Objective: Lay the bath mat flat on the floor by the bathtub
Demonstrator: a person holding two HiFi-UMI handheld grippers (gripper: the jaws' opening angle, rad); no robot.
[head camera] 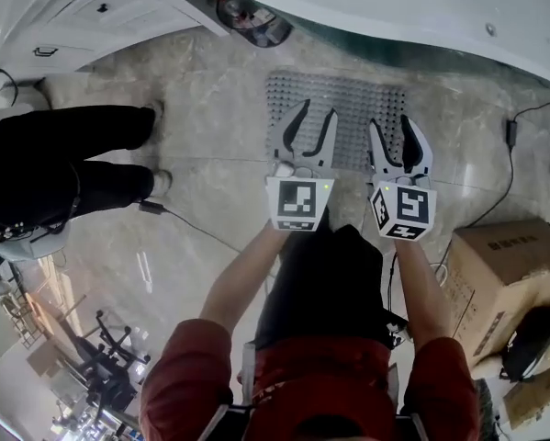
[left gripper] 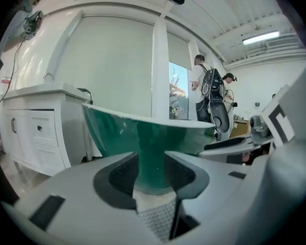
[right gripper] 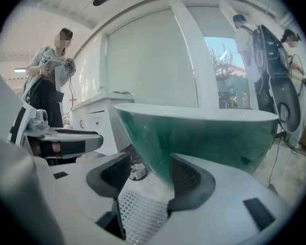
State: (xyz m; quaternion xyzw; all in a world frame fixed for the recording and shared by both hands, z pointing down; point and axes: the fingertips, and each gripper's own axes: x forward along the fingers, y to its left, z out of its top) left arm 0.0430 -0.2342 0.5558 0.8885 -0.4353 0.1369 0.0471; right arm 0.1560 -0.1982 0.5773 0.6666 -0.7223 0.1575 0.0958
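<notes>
The grey dotted bath mat (head camera: 339, 108) lies spread on the marble floor beside the bathtub (head camera: 394, 7), whose green underside (left gripper: 153, 137) (right gripper: 204, 131) fills both gripper views. Over the mat's near edge, my left gripper (head camera: 316, 115) hovers with its jaws apart. My right gripper (head camera: 390, 125) is beside it, jaws also apart. In the left gripper view the mat (left gripper: 160, 216) shows low in the gap of the left gripper (left gripper: 151, 177). The right gripper view shows the mat (right gripper: 137, 213) under the right gripper (right gripper: 150, 180). No pad visibly presses on it.
A person in black trousers (head camera: 72, 154) stands on the left by a white cabinet (head camera: 82, 16). A cable (head camera: 192, 223) runs across the floor near them. A cardboard box (head camera: 504, 265) sits at the right, with another cable (head camera: 511, 154) beyond it. Other people stand in the background.
</notes>
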